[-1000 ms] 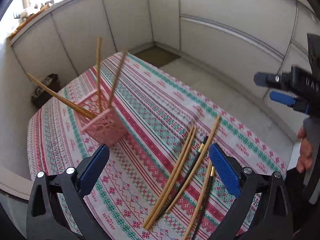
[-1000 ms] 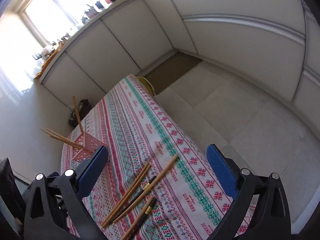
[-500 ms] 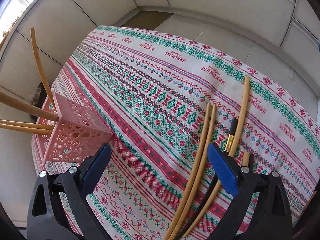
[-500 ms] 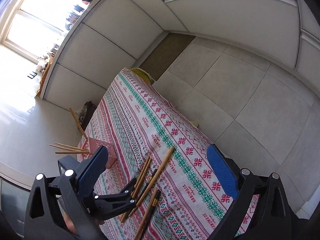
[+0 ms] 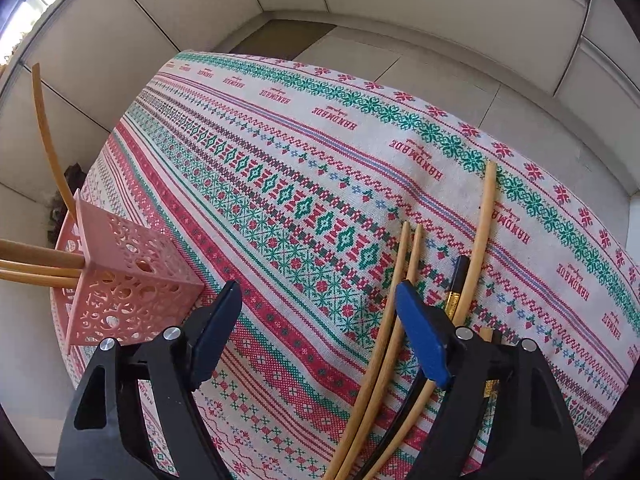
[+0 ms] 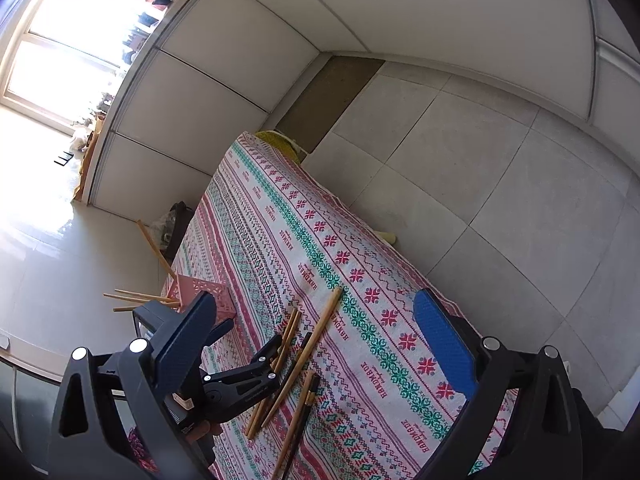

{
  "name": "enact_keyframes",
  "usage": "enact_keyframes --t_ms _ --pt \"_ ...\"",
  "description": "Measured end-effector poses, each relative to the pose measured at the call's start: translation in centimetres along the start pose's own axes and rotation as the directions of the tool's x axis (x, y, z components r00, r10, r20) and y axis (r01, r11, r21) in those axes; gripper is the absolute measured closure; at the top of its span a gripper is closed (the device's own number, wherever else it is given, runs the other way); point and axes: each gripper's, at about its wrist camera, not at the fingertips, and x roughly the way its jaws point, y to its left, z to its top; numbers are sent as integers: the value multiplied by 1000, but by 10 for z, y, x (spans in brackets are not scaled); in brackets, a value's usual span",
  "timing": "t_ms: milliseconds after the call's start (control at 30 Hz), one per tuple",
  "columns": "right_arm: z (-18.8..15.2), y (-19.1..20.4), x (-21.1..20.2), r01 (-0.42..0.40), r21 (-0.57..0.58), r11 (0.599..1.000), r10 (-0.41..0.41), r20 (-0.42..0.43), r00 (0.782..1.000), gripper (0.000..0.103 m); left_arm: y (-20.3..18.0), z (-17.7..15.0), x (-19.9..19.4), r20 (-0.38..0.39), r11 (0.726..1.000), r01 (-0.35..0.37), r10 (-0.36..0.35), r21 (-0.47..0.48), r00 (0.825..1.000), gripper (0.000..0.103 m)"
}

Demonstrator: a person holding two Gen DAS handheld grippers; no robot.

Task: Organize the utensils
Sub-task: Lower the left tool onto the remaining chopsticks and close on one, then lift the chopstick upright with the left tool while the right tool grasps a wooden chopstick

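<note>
Left wrist, chopsticks (image 5: 384, 344) near tablecloth edge (image 5: 624, 240), perhaps overhanging

Left wrist view sits low and close, pointing steeply down at the red-green patterned tablecloth (image 5: 304, 184). Right wrist view hangs higher, farther back, tilted down across table and tiled floor. Both share the loose wooden chopsticks (image 5: 400, 300) (image 6: 316, 332) and the pink perforated plastic holder (image 5: 128, 284) (image 6: 200, 288).

A patterned tablecloth (image 5: 304, 168) covers the table — pale floor tiles (image 6: 500, 184) beyond.
</note>
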Motion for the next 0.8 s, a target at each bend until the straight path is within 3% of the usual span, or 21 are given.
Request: enact_keyframes --t_ms 67,167,233,300,400,567,667,800 --pt "0 0 1 1 0 1000 -1 -7 1000 7 -4 0 4 -17 1000 -10 10 22 1000 28" --pt "0 -1 2 1 0 1000 -1 -13 1000 7 -10 -3 8 -40 999 11 -9 52 999 42" --pt "0 0 2 1 -5 1000 -1 -13 1000 7 -15 -3 5 -51 996 65 -62 69 997 67" --pt "-1 2 2 6 -18 1000 -6 -12 1000 7 -18 -2 5 -80 990 119 -113 73 990 84" --pt "-2 6 7 22 -36 999 -23 -21 1000 7 -18 3 6 -119 985 171 -168 21 979 96" --pt "-7 13 25 42 -69 997 -48 -84 995 7 11 -13 7 -76 941 266 -287 -211 955 96" --pt "-15 25 38 51 -124 991 -66 -117 991 7 23 -42 -5 -17 923 237 -255 -304 967 97" --pt "-28 50 60 9 -184 983 -43 -178 983 7 49 -89 -45 137 844 279 -242 -458 960 97"
